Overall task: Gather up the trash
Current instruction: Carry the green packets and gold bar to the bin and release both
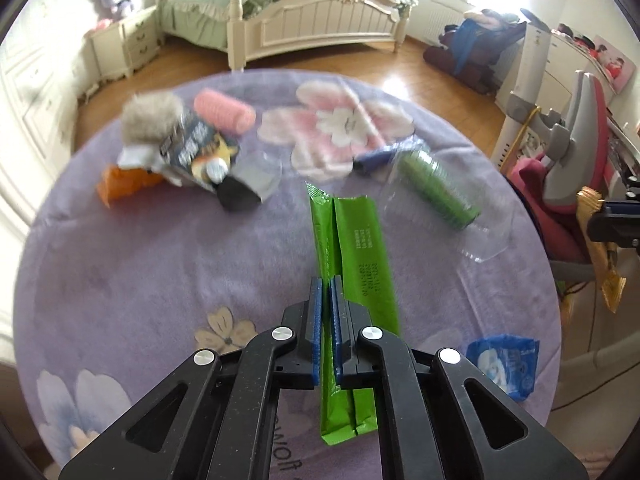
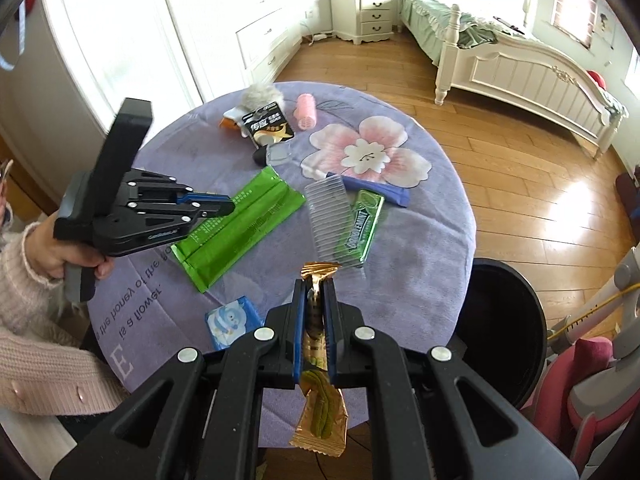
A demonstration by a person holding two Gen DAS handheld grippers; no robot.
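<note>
My right gripper point(image 2: 315, 300) is clenched on a gold wrapper point(image 2: 322, 420) — its top pokes out above the pads and the longer end hangs below my fingers, clear of the desk point(image 2: 420, 280). The print on it is too crumpled to read. My left gripper point(image 1: 327, 300) has its jaws pinched onto a fold of the green wrapper point(image 1: 356, 248), which runs lengthwise between the pads; small stamped digits on it are too fine to make out. In the right view a hand point(image 2: 52, 256) in a pink knit sleeve point(image 2: 48, 368) holds that left gripper over the wrapper's end.

Near my right fingers lies a blue packet point(image 2: 232, 320) with a cartoon figure, and upside-down words on the purple cloth read partly "is a flower" and "honey". A black bin point(image 2: 512, 328) stands just beside the desk at the right.

Further out sits a green gum pack point(image 2: 362, 228) — its lettering is legible as letters but I cannot read the brand surely — touching a clear comb point(image 2: 328, 208), with a blue handle point(image 2: 380, 192) past it. At the far edge are a black snack bag point(image 2: 268, 126) with Chinese print, a pink roller point(image 2: 306, 111), a grey fluffy thing point(image 2: 260, 94) and an orange scrap point(image 2: 226, 122). Beyond, a white bed point(image 2: 520, 64) stands on the wooden floor.
</note>
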